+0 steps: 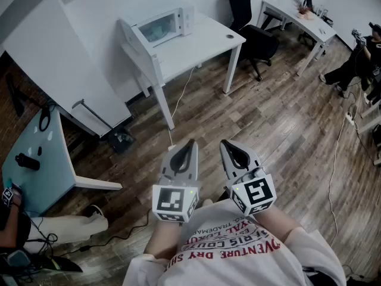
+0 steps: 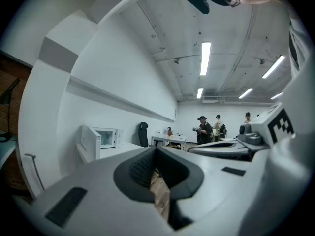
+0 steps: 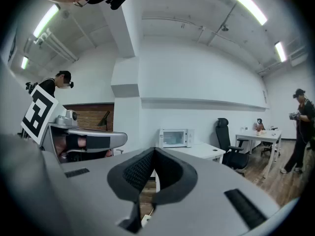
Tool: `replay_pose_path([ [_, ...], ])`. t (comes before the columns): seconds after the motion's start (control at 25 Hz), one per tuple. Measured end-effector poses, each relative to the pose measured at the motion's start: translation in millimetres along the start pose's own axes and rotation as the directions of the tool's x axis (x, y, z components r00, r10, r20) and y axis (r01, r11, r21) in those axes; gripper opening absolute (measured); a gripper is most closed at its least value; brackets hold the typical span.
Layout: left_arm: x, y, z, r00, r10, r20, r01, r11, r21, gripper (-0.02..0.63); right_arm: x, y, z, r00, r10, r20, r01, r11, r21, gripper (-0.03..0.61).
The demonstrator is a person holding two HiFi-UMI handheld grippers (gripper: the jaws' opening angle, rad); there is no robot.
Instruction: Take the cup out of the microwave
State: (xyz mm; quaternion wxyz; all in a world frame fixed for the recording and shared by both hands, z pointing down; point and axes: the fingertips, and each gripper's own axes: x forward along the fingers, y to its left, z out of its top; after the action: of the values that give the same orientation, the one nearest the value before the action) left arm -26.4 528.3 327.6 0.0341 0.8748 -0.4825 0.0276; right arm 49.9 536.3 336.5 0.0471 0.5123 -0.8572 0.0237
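Observation:
The white microwave [image 1: 162,24] stands at the left end of a white table [image 1: 202,43], far ahead of me across the wooden floor. It also shows small in the left gripper view as the microwave [image 2: 105,137] and in the right gripper view as the microwave [image 3: 175,137]. Behind its pale window no cup can be seen. Whether its door stands open I cannot tell. My left gripper [image 1: 190,144] and right gripper [image 1: 224,143] are held side by side in front of my chest, level, both shut with nothing between their jaws.
A black office chair [image 1: 255,31] stands right of the table, with a second desk [image 1: 300,18] behind it. A person [image 1: 356,61] sits at the far right. A glass-topped table [image 1: 41,159] is at my left. Cables trail on the floor [image 1: 286,136]. People [image 2: 203,130] stand in the distance.

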Motion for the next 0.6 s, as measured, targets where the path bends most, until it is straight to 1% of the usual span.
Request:
replay_pose_path([
  [0.12, 0, -3, -1, 1.000, -0.004, -0.002, 0.004, 1.000, 0.002, 0.008, -2, -2, -2, 1.000, -0.005, -0.004, 0.005, 1.000, 0.015, 0.011],
  [0.4, -1, -4, -7, 1.000, -0.012, -0.008, 0.012, 1.000, -0.022, 0.008, -2, -3, -8, 1.000, -0.005, -0.016, 0.006, 0.999, 0.053, 0.011],
  [0.6, 6, 0, -11, 1.000, -0.022, -0.017, 0.022, 0.999, -0.040, 0.008, 3, -3, -7, 1.000, 0.011, -0.004, -0.010, 0.996, 0.089, 0.011],
])
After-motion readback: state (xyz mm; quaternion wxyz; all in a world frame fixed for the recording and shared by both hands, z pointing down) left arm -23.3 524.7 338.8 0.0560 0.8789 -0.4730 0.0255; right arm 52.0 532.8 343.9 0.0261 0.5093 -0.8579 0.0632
